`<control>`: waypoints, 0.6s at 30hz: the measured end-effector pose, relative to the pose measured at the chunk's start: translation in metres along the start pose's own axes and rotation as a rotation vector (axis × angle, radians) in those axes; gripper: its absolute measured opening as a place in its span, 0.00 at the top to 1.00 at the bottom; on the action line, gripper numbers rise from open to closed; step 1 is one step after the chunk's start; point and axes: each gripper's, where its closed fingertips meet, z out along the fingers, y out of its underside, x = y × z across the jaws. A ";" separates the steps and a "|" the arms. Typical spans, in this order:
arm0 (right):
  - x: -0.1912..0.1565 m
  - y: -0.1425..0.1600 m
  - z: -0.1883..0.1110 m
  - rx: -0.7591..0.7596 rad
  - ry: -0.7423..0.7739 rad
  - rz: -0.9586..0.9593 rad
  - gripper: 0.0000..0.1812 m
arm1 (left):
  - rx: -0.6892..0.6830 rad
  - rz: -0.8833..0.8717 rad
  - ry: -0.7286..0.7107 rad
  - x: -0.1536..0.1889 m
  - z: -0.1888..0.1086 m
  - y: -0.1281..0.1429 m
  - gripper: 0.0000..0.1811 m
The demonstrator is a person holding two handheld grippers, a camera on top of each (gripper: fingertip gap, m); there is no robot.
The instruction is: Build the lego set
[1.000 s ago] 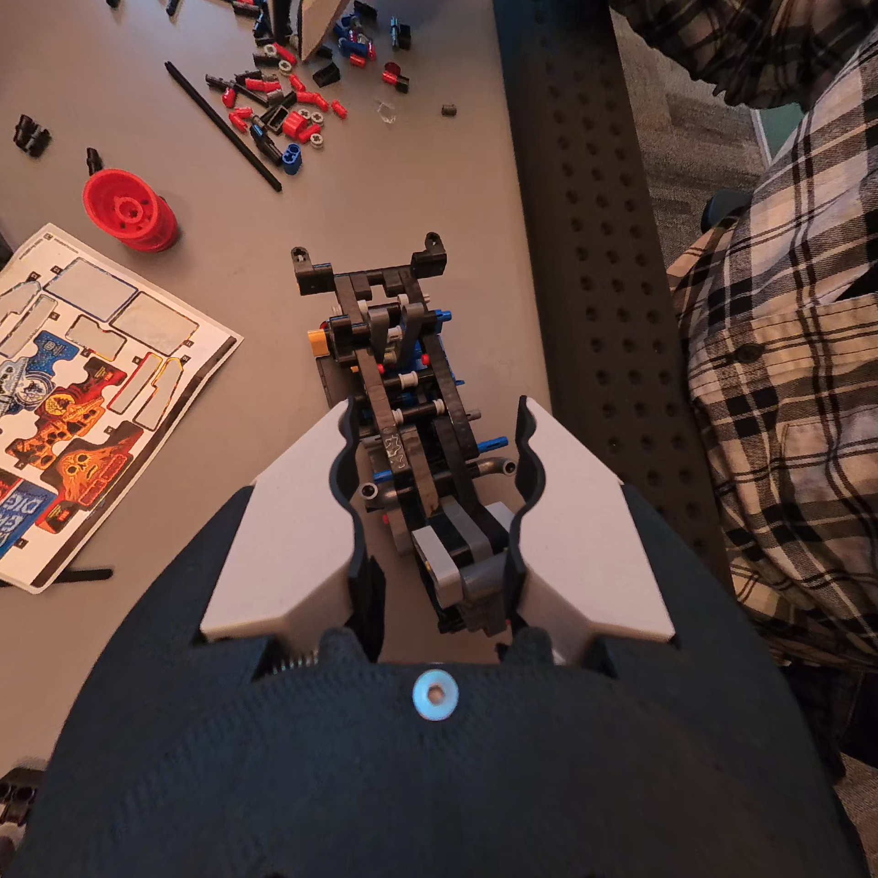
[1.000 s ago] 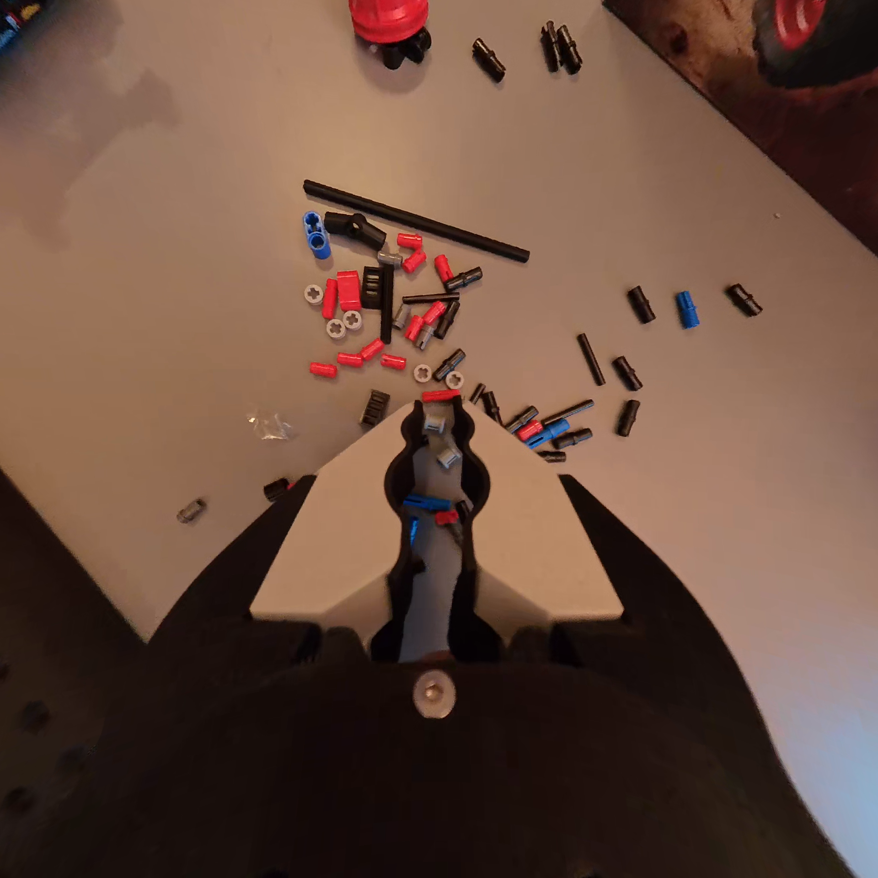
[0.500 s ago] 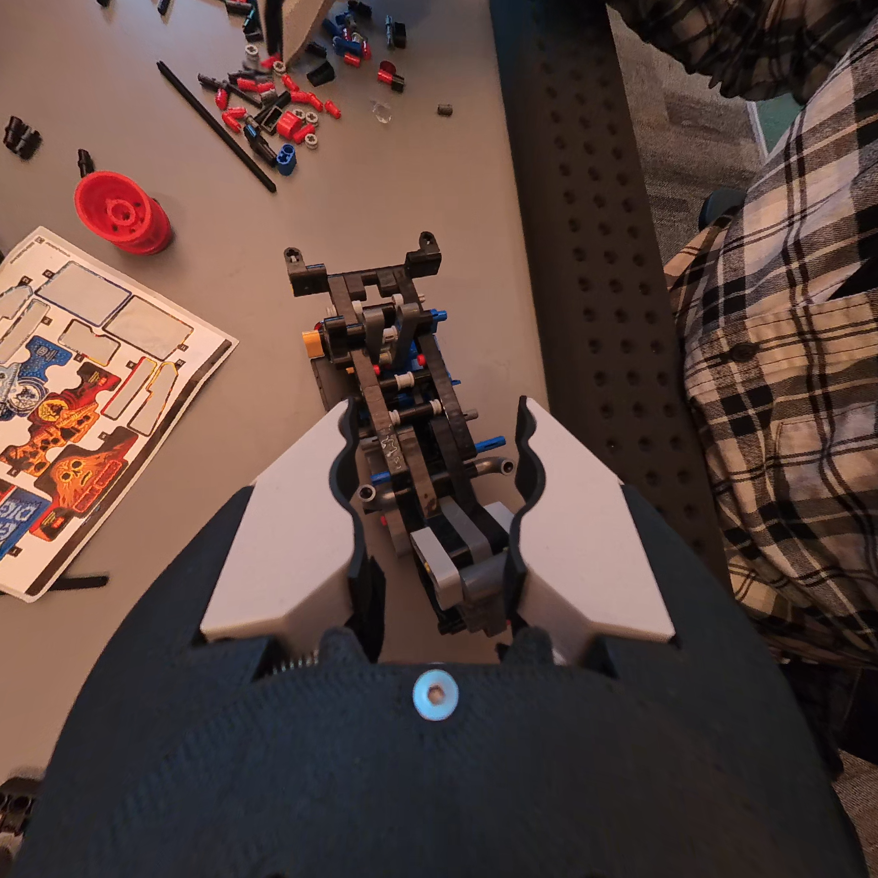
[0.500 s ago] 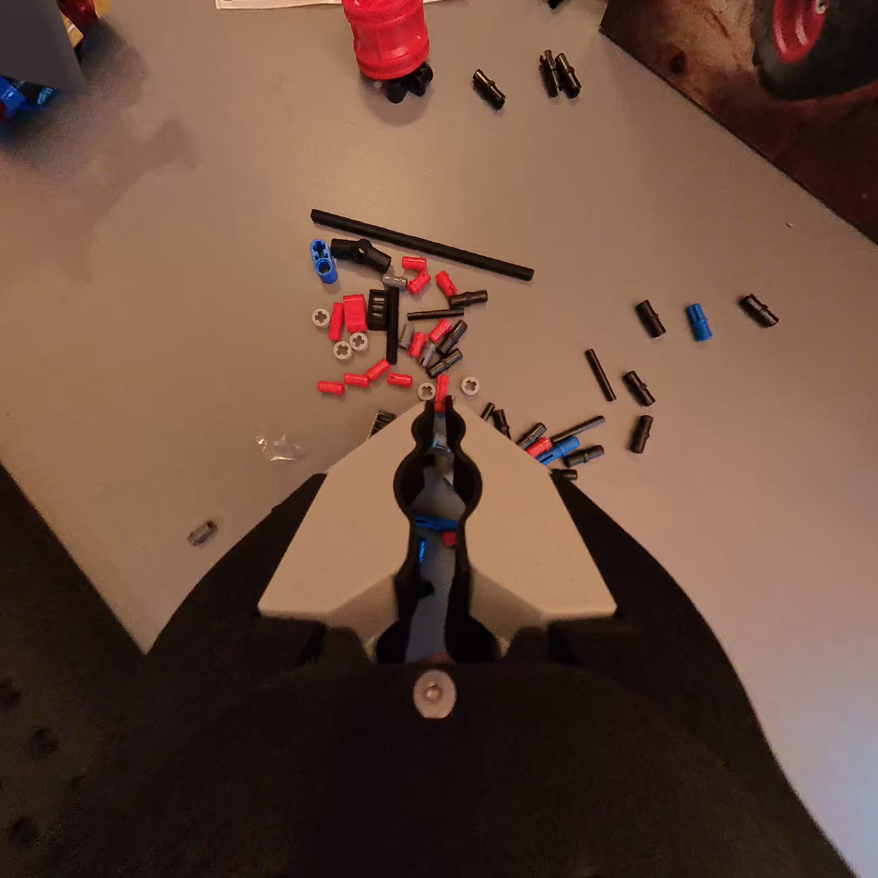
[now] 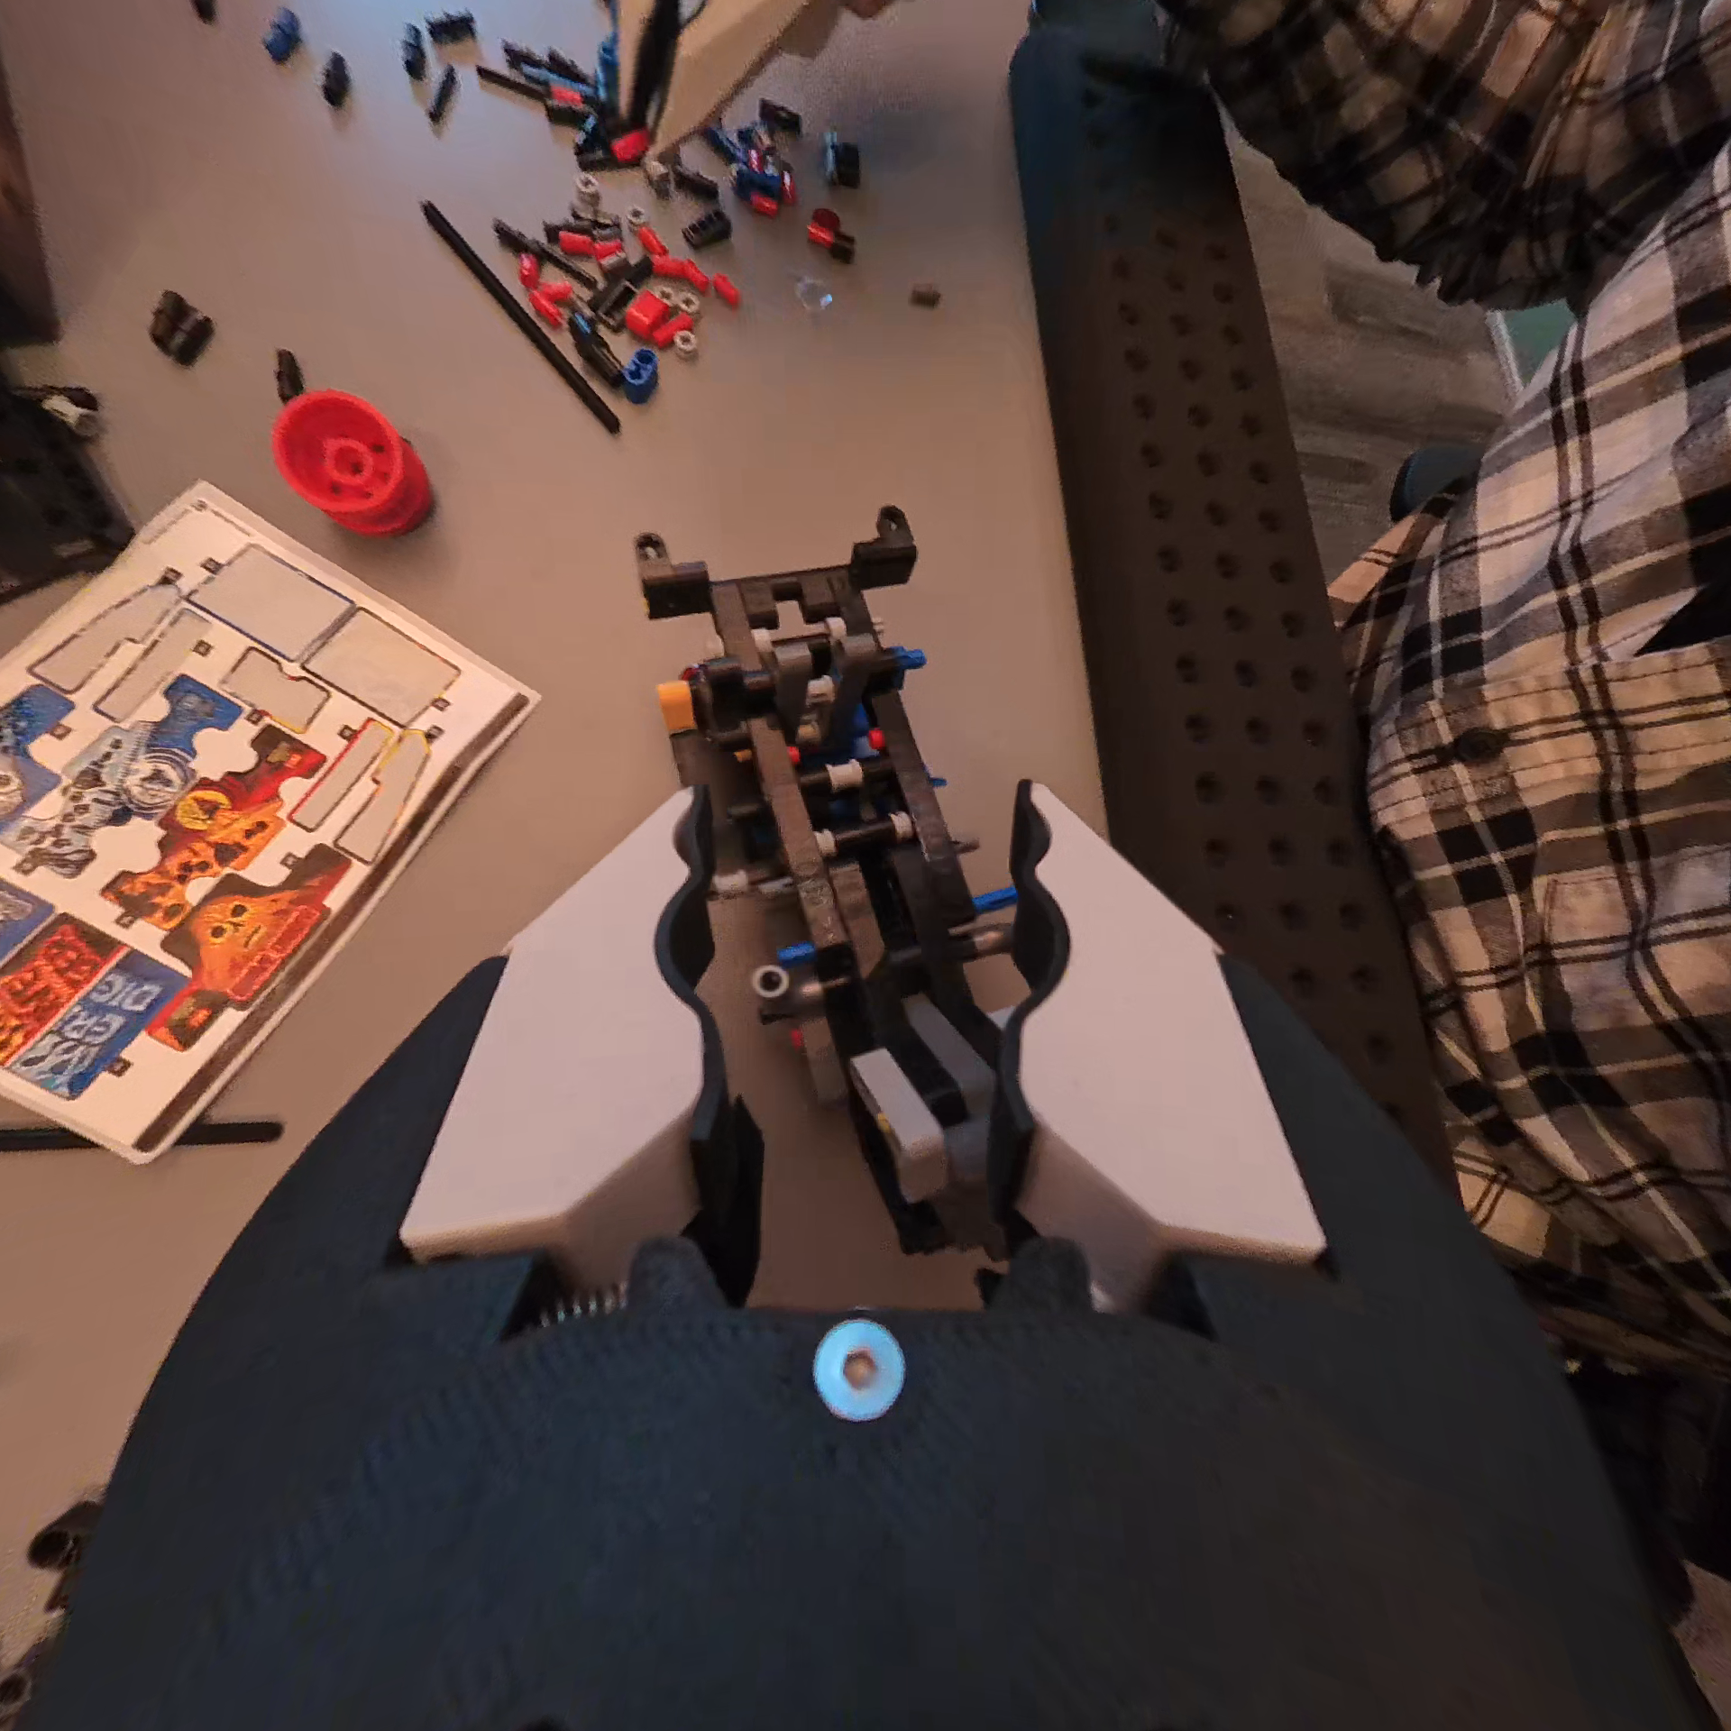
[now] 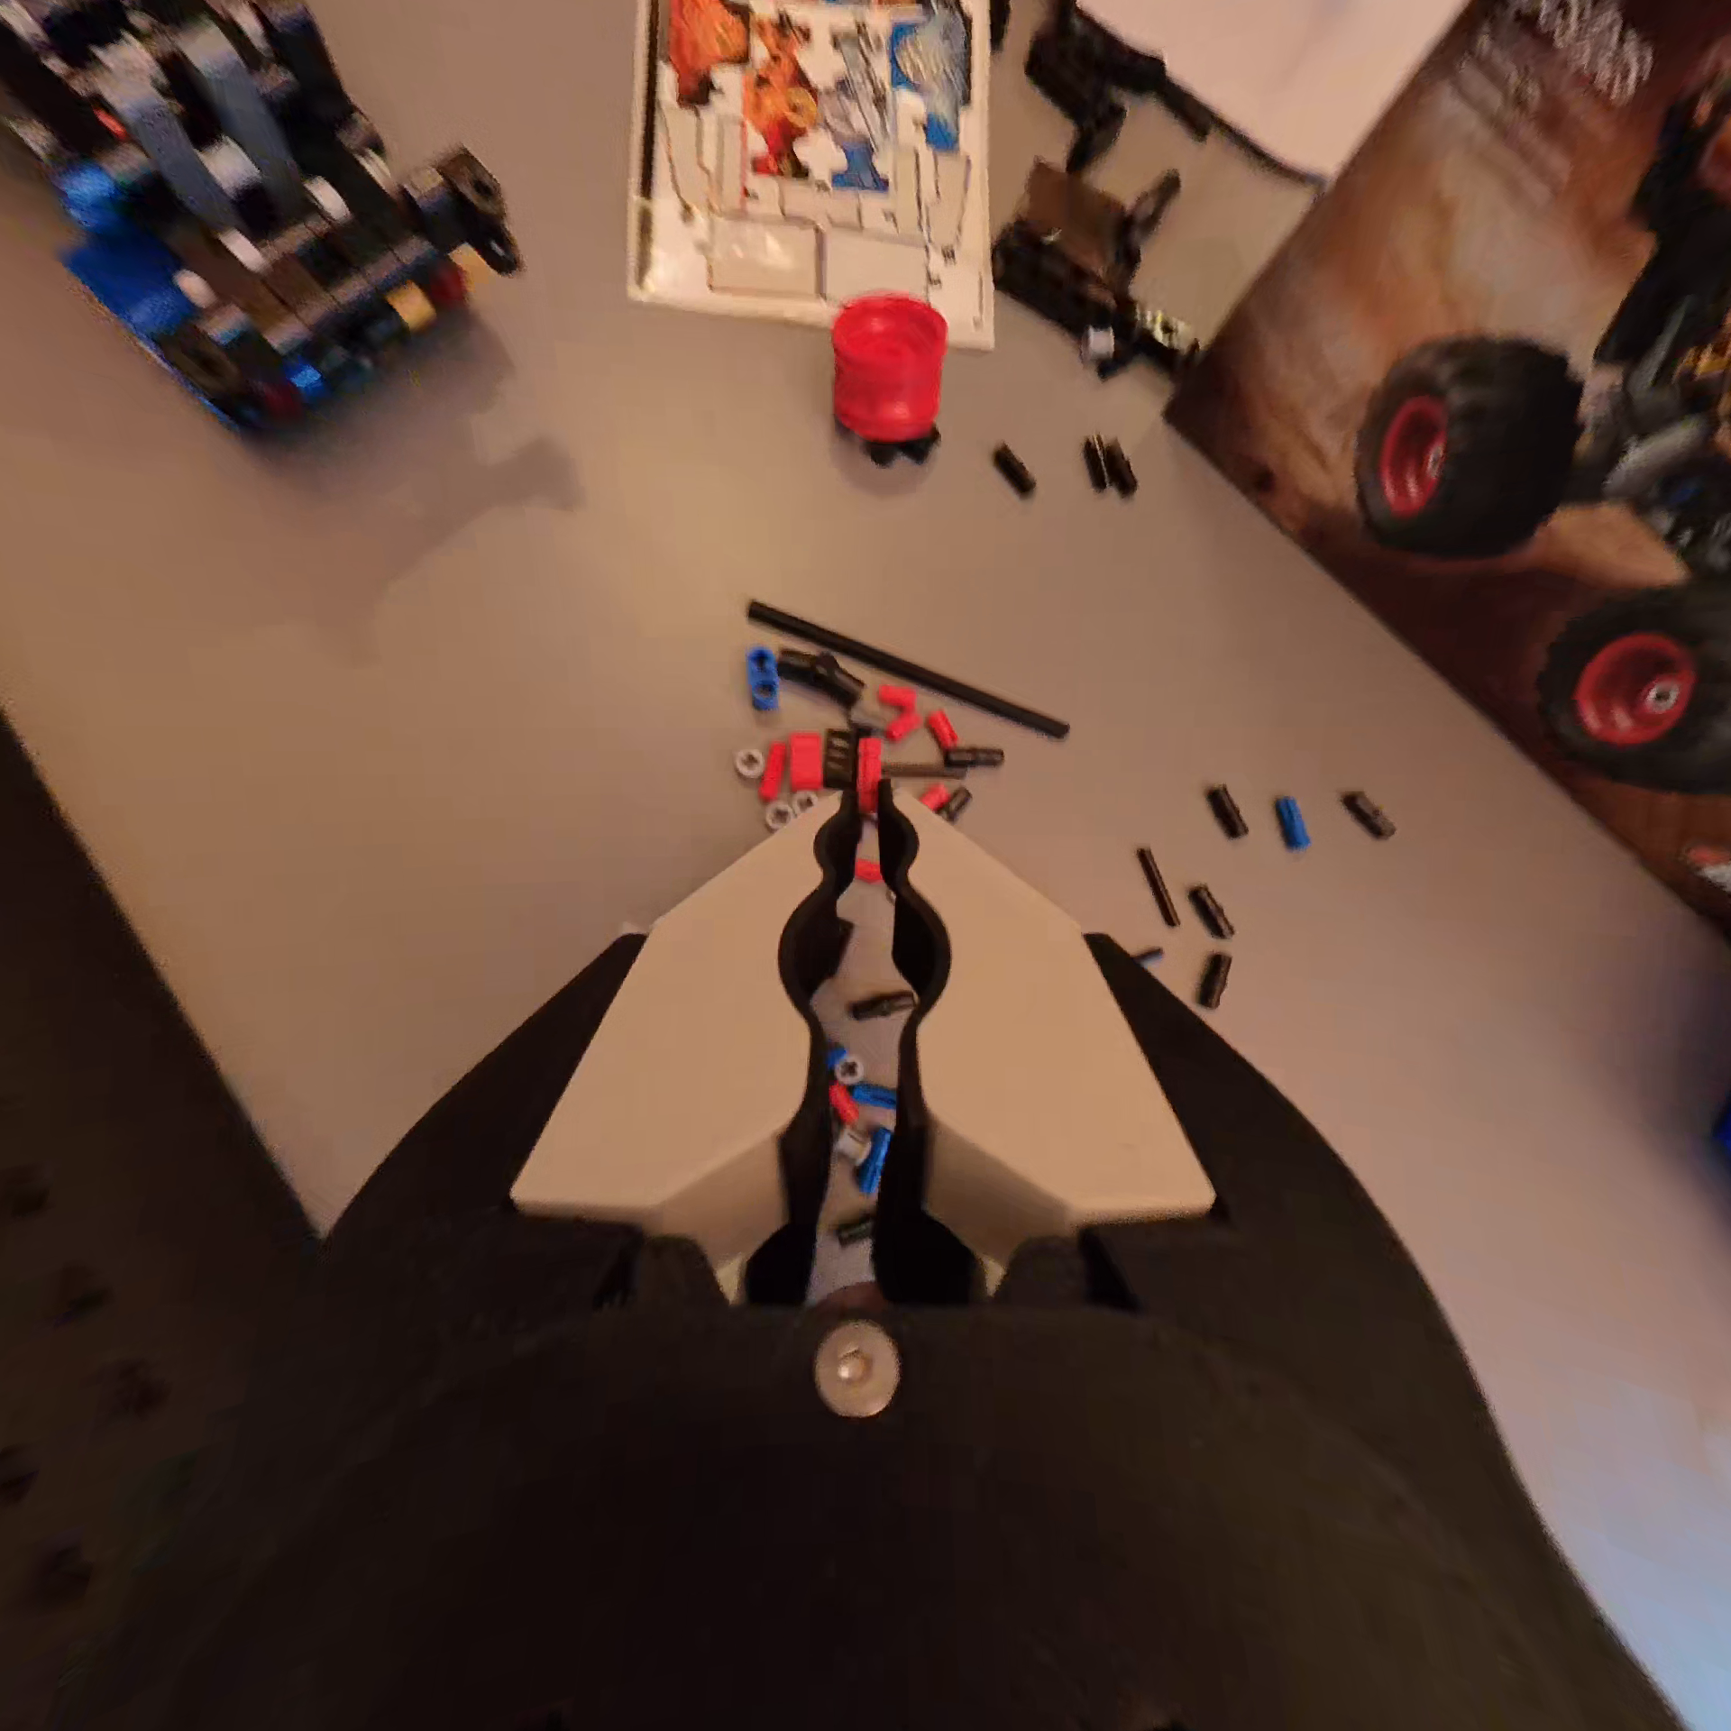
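My left gripper [image 5: 860, 810] is shut on the rear of a black lego chassis [image 5: 806, 712] with blue, white and red pins, which sticks out forward between the fingers, off the grey table. The chassis also shows blurred at the top left of the right wrist view [image 6: 253, 234]. My right gripper [image 6: 866, 796] is shut on a small red piece [image 6: 869, 770] at its tips, held above the pile of loose pieces [image 6: 843, 740]. The right gripper also shows at the top of the left wrist view [image 5: 646, 131].
A red wheel hub [image 5: 351, 464] and a sticker sheet [image 5: 215, 806] lie left of the chassis. A long black axle [image 5: 520, 314] borders the loose pile [image 5: 637, 281]. The set's box [image 6: 1499, 468] lies at the right. A perforated black strip [image 5: 1199, 562] and a person in plaid [image 5: 1546, 843] are beyond the table edge. The grippers' ends are close to 20 cm from one another. To reach the long black axle [image 5: 520, 314] in a straight line is about 6 cm for my right fingers, about 20 cm for my left. My right wrist view [image 6: 909, 676] looks at it from another angle.
My right gripper closed on the small red piece and rose away from the pile, so its view now takes in more of the table. My left gripper with the chassis shifted only slightly.
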 end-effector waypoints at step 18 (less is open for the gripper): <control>-0.092 -0.133 -0.009 0.400 -0.401 -0.023 0.99 | 0.038 0.938 -0.617 -0.015 0.020 -0.082 0.88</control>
